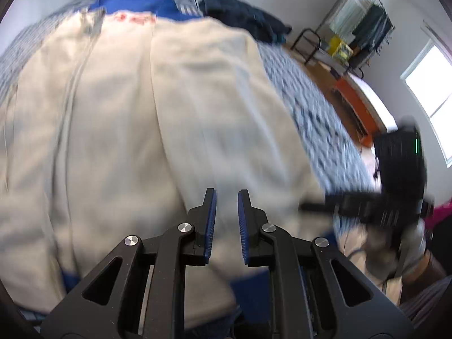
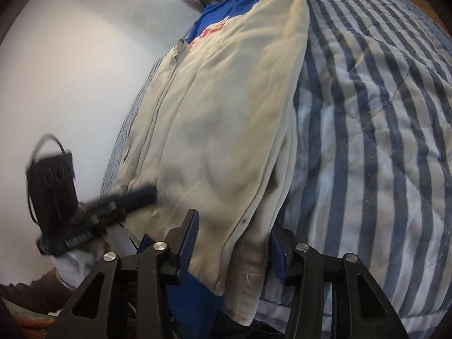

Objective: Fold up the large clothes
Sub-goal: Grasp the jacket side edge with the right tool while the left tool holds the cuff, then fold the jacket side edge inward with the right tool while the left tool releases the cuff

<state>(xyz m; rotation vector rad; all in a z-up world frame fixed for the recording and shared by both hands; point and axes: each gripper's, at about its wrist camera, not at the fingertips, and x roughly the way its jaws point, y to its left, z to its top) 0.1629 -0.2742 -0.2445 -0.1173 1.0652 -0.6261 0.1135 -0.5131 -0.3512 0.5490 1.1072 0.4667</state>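
A large cream garment lies lengthwise on the bed over a blue garment with red print. It also shows in the right wrist view. My left gripper is open a little above the cream cloth near its lower hem, nothing between the pads. My right gripper is open wide, its jaws on either side of the cream hem's right corner, with cloth between the blue pads. The left view shows the right gripper at the right, blurred; the right view shows the left gripper at the left.
A blue-and-white striped quilt covers the bed. Dark clothes lie piled at the far end. A white wall runs along the bed's left side. A wooden floor, an orange box and a clothes rack stand to the right.
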